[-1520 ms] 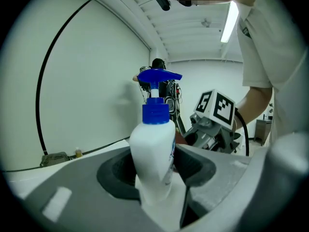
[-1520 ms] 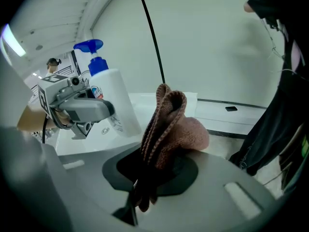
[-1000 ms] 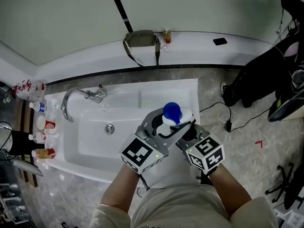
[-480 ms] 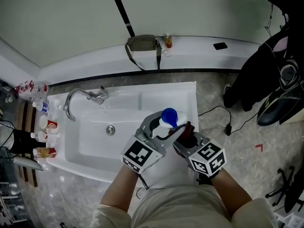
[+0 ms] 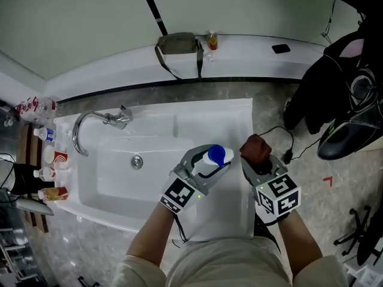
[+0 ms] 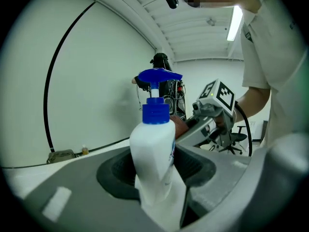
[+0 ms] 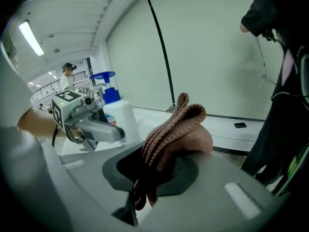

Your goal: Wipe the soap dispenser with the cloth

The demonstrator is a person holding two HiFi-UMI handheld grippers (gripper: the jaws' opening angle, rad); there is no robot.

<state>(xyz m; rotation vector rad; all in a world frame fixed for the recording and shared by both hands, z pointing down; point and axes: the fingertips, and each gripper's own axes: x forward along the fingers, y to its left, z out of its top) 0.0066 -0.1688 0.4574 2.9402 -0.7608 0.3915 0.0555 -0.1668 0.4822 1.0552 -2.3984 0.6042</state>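
The soap dispenser [image 5: 213, 159], a white bottle with a blue pump top, is held upright above the sink's right end. My left gripper [image 5: 206, 163] is shut on its body; the left gripper view shows the soap dispenser [image 6: 153, 149] squeezed between the jaws. The cloth [image 5: 255, 149], a folded reddish-brown rag, sticks up out of my right gripper [image 5: 258, 160], which is shut on it. In the right gripper view the cloth [image 7: 176, 137] bulges from the jaws and the soap dispenser [image 7: 118, 117] stands apart to its left. A gap separates cloth and bottle.
A white sink [image 5: 116, 178] with a chrome tap [image 5: 102, 121] lies below. Small bottles and cups [image 5: 51, 154] crowd its left rim. A bag [image 5: 178, 45] and a small bottle [image 5: 212, 41] sit on the back ledge. Dark clothing and a cable [image 5: 281, 142] are at right.
My right gripper has drawn the cloth away from the dispenser to the right, opening a gap. The left gripper keeps hold of the bottle, shifted slightly.
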